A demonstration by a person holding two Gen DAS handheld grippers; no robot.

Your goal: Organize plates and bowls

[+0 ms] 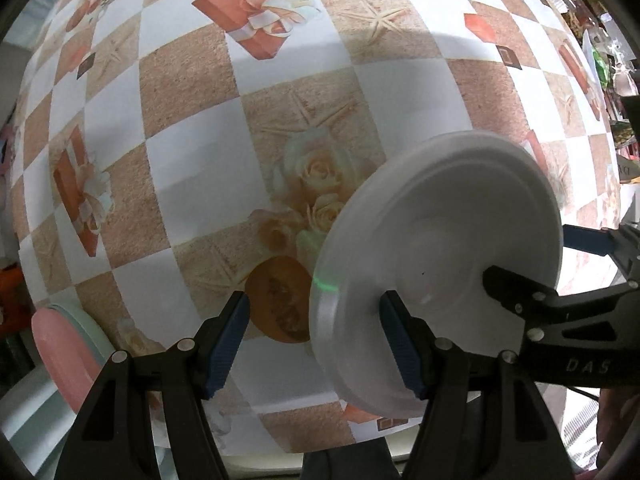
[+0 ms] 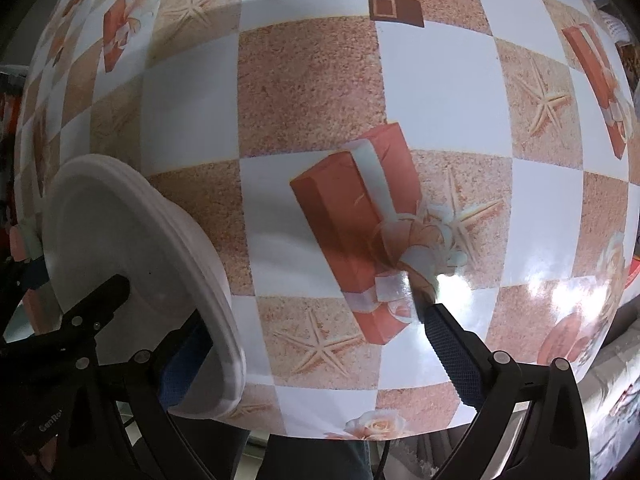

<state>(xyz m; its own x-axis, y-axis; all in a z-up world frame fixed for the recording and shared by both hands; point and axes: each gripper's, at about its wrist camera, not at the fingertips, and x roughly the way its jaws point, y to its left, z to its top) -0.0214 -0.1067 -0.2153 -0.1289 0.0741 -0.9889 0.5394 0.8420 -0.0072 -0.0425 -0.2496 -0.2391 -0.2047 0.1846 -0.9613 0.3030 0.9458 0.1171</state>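
Both grippers, left (image 1: 320, 344) and right (image 2: 320, 356), stand wide open, each with one finger against the tilted white plate (image 1: 440, 272); it looks rigid, slippery, breakable, so pinch its rim.

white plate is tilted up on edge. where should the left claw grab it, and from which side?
The rim. The white plate stands tilted on edge, its thin near edge showing between the open fingers of the left claw. Probably best to come edge-on from the near side, one finger on each face; the broad faces offer nothing to pinch.
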